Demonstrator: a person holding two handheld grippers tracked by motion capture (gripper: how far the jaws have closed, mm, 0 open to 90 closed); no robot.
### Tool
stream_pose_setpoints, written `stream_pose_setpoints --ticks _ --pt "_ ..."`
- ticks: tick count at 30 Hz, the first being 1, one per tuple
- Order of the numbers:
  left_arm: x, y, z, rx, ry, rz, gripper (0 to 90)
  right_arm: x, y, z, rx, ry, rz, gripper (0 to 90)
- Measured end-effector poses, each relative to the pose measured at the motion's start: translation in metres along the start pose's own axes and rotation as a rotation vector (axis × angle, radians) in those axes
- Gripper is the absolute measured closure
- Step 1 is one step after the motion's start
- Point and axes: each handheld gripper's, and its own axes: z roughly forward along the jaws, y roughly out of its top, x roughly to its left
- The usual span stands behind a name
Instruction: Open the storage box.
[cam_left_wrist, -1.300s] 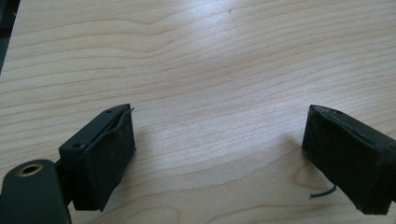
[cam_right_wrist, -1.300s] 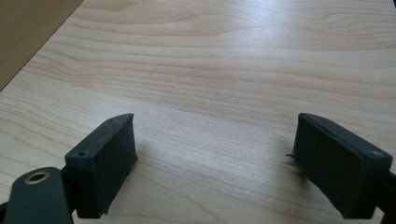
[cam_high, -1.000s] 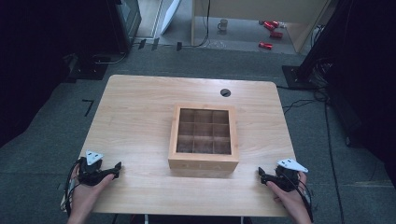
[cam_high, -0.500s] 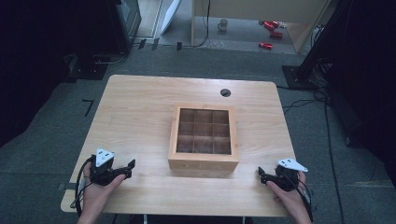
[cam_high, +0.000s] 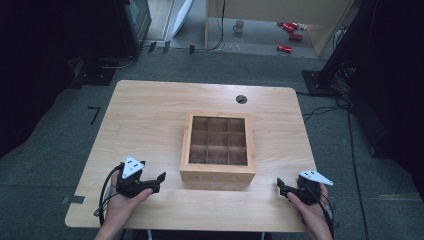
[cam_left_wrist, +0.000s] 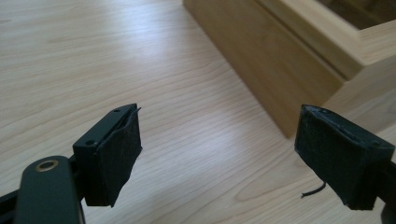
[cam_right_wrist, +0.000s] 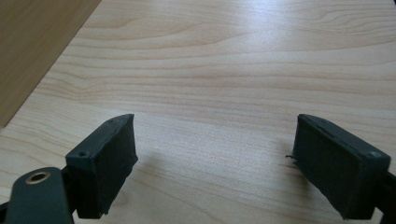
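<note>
Two tools frame the box, one on each side near the front of the tabletop. Since a second ago the left tool has slid in from the front left corner toward the box, and its tips now sit just beside the box's near left corner, apart from it. The right tool lies where it was, near the box's front right corner but farther off than the left one. That shift suggests the work in hand is the box itself, with the left side closing in first for a grip or a push on its wall; the right side has yet to make its approach.

In the left gripper view, the left tool is spread wide and released, with nothing between its pads; bare wood shows in the gap and the box rises ahead to the right, its side wall and framed top edge in sight. In the right gripper view, the right tool is likewise spread wide and grips nothing, hanging over plain tabletop, with a slice of the box wall at the upper left.

The box stands at the middle of the tabletop, its lid down, nine compartments showing through the top.
</note>
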Motion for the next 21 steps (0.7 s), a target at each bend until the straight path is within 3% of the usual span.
stream_pose_setpoints --ticks 6,16,21 --pt "-0.012 0.002 0.005 0.002 -0.044 0.024 15.4 0.008 0.004 -0.004 -0.014 0.01 0.011 13.6" --pt "-0.035 0.006 0.019 0.01 -0.087 0.058 16.3 0.041 0.016 -0.016 -0.085 0.079 -0.026 13.9" --pt "-0.041 0.009 0.025 0.015 -0.098 0.062 23.8 0.057 0.02 -0.018 -0.104 0.131 -0.055 13.9"
